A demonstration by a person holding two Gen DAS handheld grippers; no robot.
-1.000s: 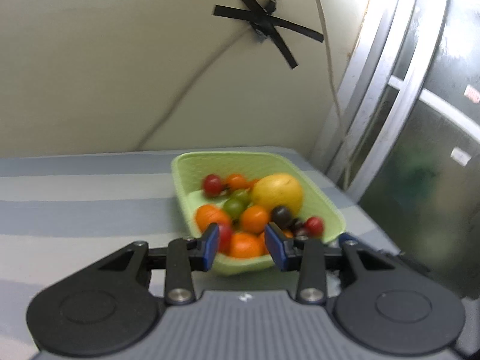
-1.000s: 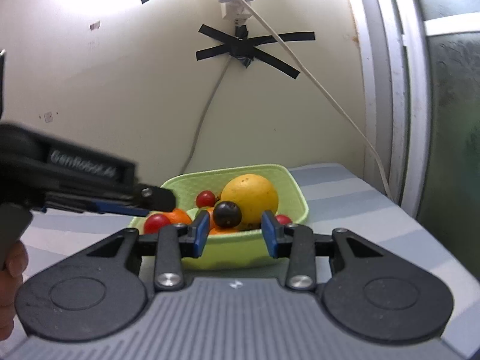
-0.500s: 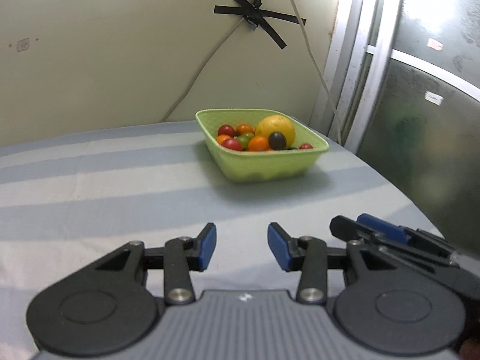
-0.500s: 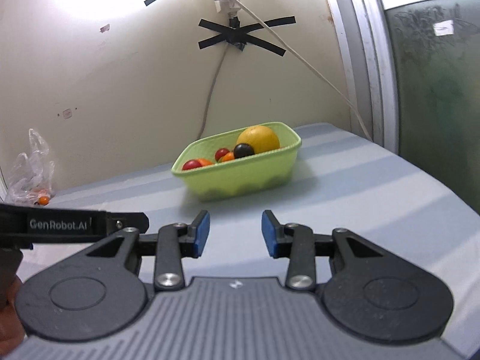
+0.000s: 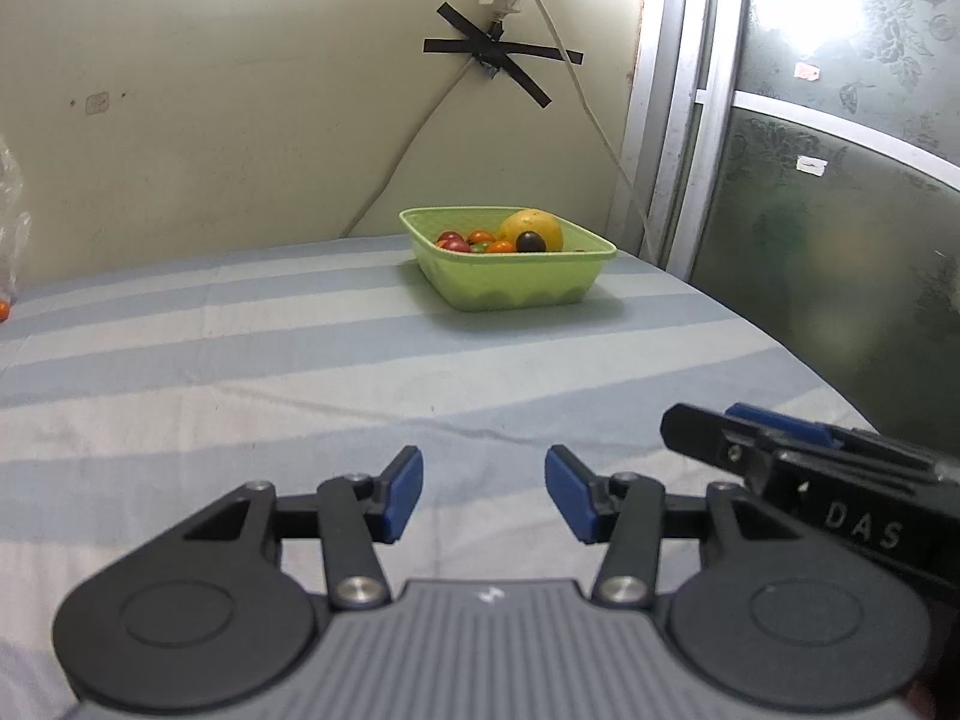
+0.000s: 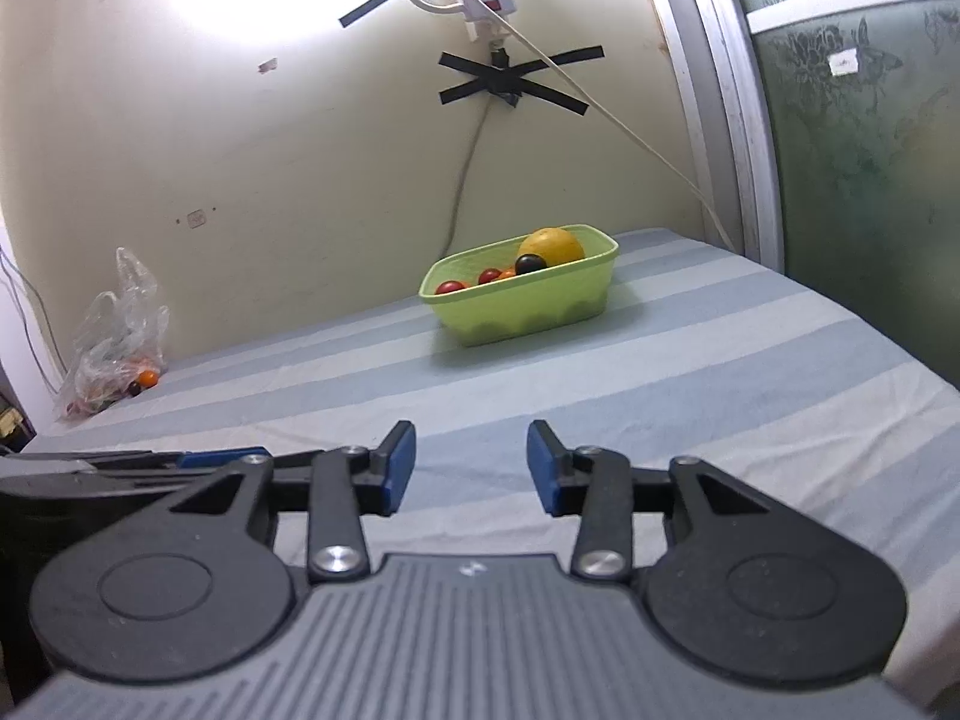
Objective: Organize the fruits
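Left wrist view: my left gripper sits at the bottom of the frame, jaws spread and holding nothing, over the striped blue tablecloth. The green plastic basket stands well apart, just right of centre, near the wall. In it I see a big yellow citrus fruit, a dark round fruit in front of it, and small red and orange tomatoes.

In the right wrist view my right gripper is likewise released and empty. A clear plastic bag with a few small fruits lies at the left edge.

I judge the tomatoes light, smooth and easily bruised, so I'd pinch one gently across its middle. The citrus looks firm and heavier, perhaps too broad for these jaws. The basket seems stiff enough to take by its rim.
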